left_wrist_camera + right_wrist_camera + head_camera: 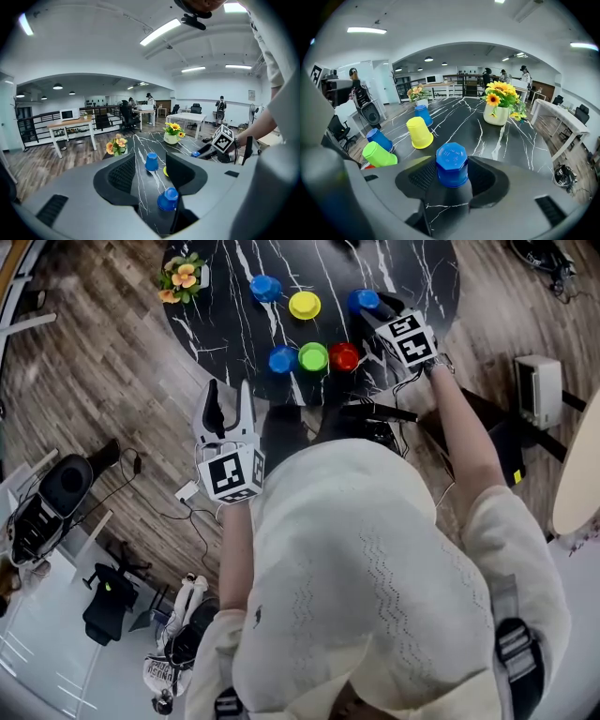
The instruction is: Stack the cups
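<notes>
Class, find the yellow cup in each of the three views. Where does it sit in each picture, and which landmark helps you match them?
Head view: the yellow cup is at upper centre, on the black table.
Left gripper view: only a yellow sliver shows, past the jaw at picture right.
Right gripper view: it stands left of centre, upside down.
Shared landmark: the orange flowers at the table's edge.

Left hand-held gripper (230, 397) and right hand-held gripper (373, 311), jaws apart (right outstretched).
</notes>
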Motion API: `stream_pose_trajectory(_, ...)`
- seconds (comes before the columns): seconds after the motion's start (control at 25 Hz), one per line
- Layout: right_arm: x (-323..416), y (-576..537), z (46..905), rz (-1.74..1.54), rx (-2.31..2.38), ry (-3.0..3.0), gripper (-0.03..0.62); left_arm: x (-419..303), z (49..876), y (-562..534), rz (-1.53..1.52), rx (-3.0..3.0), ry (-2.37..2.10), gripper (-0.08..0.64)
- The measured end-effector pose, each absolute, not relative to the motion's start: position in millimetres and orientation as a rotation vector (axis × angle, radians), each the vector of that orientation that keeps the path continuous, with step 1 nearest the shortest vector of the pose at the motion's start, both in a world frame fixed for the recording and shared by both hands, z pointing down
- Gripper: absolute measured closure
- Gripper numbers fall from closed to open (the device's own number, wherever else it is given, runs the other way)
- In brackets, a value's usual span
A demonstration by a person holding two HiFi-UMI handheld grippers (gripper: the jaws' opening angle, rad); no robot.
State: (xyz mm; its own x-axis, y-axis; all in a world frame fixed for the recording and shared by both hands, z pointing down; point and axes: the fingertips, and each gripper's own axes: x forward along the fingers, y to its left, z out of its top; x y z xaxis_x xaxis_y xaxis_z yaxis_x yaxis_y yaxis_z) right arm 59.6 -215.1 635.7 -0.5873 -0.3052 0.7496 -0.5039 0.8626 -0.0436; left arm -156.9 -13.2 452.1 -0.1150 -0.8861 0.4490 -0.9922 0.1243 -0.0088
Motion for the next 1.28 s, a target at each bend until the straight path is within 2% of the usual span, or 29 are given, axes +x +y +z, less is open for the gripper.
stream_pose_trajectory(0.68,54.1,-205.0,583.5,0.274,0.589,-2.312,0.374,-151.9,452.4,-13.7,0.414,1.9,-2.017,0.331)
stream_pose_trajectory(1.28,28.4,-141.3,530.9,0.255,0.544,-2.34,0.374,-150.3,455.1,-15.2,0.385,2.071,-1.854,0.331)
